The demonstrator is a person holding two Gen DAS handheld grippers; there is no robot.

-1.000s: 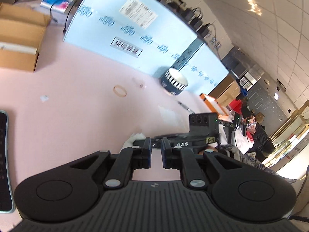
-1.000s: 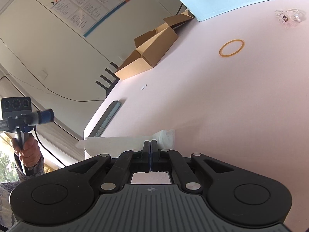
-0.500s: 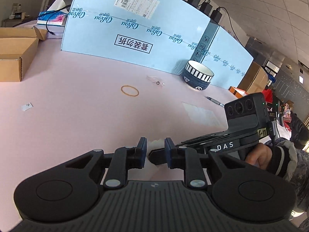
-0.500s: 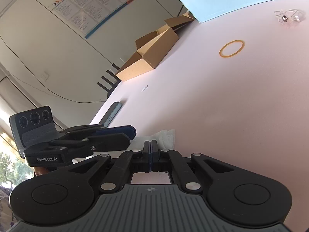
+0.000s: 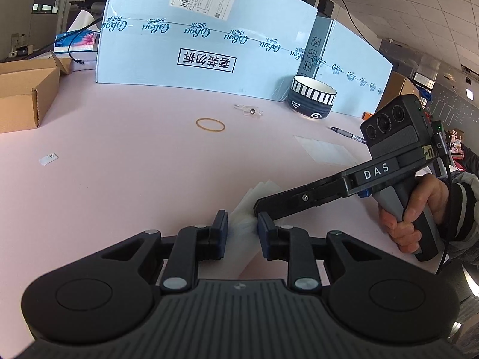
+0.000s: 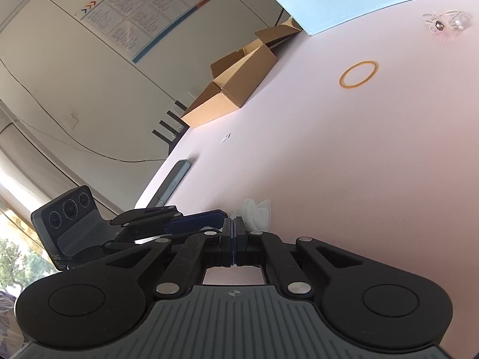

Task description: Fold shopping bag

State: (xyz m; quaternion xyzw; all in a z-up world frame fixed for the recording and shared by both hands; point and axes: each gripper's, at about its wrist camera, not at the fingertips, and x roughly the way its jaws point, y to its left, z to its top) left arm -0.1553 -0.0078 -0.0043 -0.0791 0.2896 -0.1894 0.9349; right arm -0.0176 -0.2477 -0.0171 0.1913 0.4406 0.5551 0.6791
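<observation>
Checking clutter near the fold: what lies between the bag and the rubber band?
Bare pink table between the folded bag and rubber band, seen in both wrist views.

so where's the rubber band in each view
Left wrist view: the rubber band lies flat on the pink table, upper centre, in front of the blue box.
Right wrist view: the rubber band sits upper right on the same table.
Shared landmark: the open cardboard box, far left in the left view and left of the band, upper centre, in the right view.
</observation>
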